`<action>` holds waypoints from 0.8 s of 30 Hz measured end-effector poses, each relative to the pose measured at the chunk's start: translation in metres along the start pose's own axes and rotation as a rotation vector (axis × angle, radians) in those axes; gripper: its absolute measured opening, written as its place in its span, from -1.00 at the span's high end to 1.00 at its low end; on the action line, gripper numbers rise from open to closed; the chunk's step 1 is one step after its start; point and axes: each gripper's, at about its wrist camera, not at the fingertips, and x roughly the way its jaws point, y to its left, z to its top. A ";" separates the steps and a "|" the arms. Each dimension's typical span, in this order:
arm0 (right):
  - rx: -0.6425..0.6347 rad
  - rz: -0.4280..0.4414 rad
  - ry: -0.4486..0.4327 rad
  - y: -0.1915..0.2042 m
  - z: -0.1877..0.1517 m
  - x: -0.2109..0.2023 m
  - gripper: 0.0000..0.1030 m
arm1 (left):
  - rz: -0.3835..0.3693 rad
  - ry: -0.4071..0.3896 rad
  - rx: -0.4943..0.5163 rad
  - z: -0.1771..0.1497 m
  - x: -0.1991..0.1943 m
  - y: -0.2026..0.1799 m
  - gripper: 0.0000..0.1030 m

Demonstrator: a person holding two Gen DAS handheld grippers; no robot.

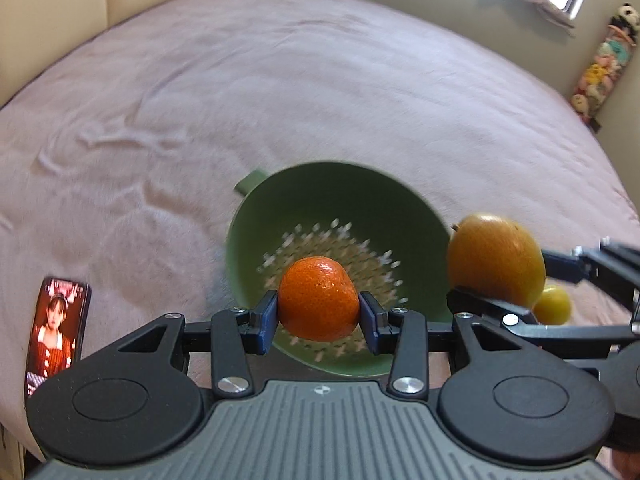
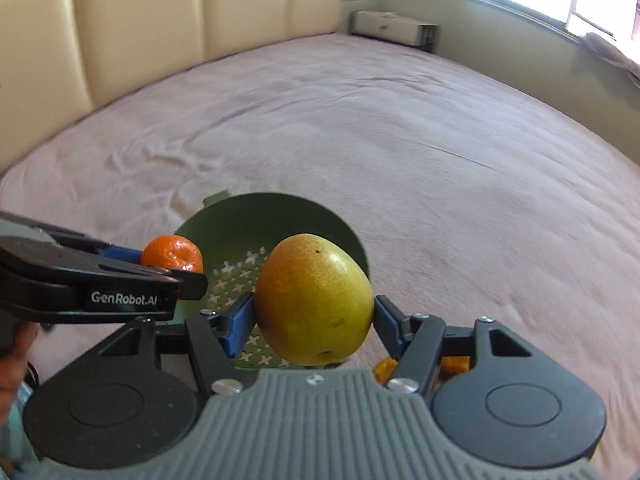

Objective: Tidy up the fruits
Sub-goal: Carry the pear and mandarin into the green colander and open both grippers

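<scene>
My left gripper is shut on an orange tangerine and holds it above a green colander that stands on the pink bed. My right gripper is shut on a yellow-orange pear and holds it over the colander's near right rim. In the left wrist view the pear and the right gripper show at the right. In the right wrist view the tangerine and the left gripper show at the left. The colander looks empty.
A small yellow fruit lies on the bed right of the colander. A phone with a lit screen lies at the near left. Orange bits show under my right gripper. The padded headboard stands at the far side.
</scene>
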 end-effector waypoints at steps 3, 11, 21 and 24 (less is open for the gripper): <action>-0.112 0.078 0.069 -0.005 0.012 0.027 -0.18 | 0.004 0.027 -0.020 0.002 0.012 0.006 0.08; -0.396 0.227 0.244 0.002 0.017 0.080 -0.18 | -0.007 0.055 -0.008 0.009 0.031 0.002 0.08; -0.449 0.276 0.361 0.007 0.018 0.129 -0.18 | 0.000 0.137 -0.018 0.010 0.059 0.004 0.08; -0.464 0.279 0.382 0.009 0.018 0.135 -0.18 | 0.000 0.154 -0.022 0.010 0.065 0.003 0.08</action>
